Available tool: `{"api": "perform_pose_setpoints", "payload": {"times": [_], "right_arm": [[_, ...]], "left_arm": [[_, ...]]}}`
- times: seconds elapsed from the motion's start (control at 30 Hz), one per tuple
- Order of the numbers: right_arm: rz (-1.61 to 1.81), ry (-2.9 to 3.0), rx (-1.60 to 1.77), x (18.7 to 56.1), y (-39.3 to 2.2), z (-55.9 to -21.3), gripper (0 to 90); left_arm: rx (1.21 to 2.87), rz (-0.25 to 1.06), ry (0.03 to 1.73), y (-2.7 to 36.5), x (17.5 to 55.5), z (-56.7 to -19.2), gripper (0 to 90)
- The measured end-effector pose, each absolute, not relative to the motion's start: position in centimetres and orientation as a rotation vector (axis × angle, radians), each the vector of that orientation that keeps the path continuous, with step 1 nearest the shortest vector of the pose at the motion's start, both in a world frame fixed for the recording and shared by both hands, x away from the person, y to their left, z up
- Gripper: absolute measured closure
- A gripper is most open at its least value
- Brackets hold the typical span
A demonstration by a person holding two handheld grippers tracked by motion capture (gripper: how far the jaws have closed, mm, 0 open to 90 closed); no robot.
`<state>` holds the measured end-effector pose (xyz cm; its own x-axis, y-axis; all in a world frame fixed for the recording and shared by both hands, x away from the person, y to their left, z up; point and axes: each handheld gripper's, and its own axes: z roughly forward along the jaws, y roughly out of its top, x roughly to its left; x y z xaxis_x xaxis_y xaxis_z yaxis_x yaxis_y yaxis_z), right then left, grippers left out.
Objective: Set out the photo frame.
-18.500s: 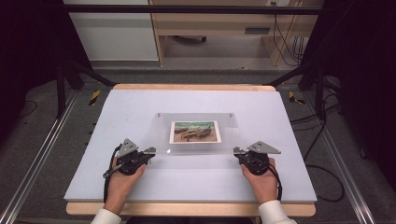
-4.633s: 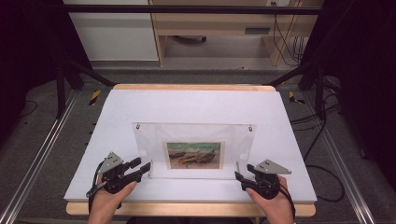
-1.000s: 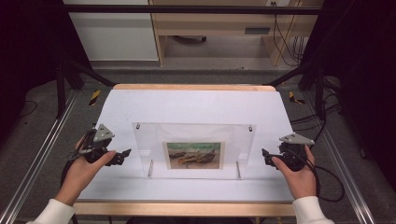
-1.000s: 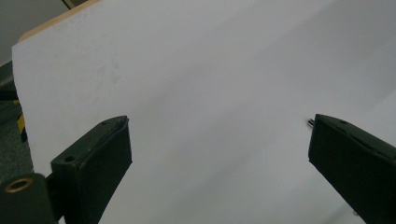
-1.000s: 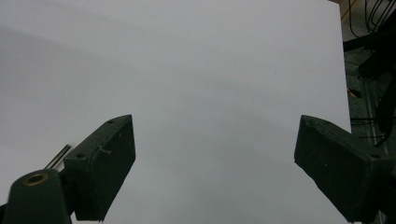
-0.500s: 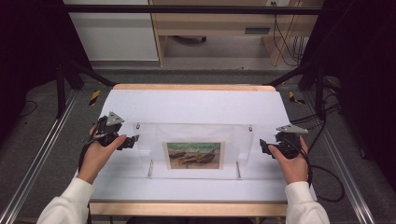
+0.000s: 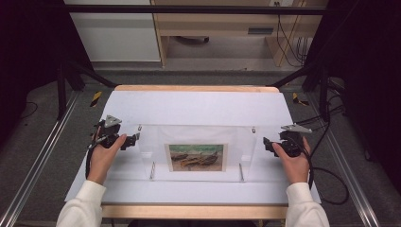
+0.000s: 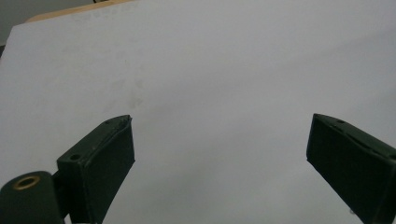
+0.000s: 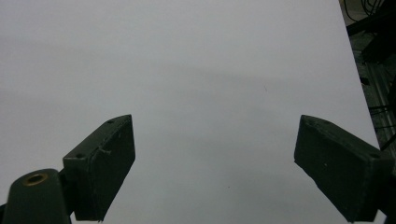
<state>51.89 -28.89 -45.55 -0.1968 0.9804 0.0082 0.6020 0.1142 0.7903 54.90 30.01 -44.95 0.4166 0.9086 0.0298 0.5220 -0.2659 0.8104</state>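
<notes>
Frame (image 7: 196,152): clear acrylic picture frame, flat mid-table, picture inside.
Left gripper (image 7: 134,139): jaws wide apart, empty, just beside frame's left edge.
Right gripper (image 7: 265,143): jaws wide apart, empty, near frame's right edge.
Progress: frame not yet gripped; lifting likely remains.

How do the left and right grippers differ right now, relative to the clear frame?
The left gripper sits right at the clear frame's left edge; the right gripper stands apart from its right edge. The left gripper's grey plate lies farther back on the table than the right's. Both have their jaws wide open, holding nothing.
</notes>
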Motion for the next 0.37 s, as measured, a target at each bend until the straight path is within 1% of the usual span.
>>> {"api": "perform_pose_setpoints", "payload": {"times": [0.2,0.3,0.37], "right_arm": [[0.928,1.857,1.54,51.4,-28.5,-46.1,11.9],[0.931,1.845,1.523,50.5,-28.2,-45.9,11.0],[0.952,1.826,1.51,49.8,-28.1,-45.7,10.4]], "left_arm": [[1.884,0.667,1.176,30.2,53.6,-44.9,7.2],[1.861,0.688,1.169,30.3,52.9,-44.8,7.2],[1.812,0.704,1.154,30.2,51.9,-44.4,7.3]]}}
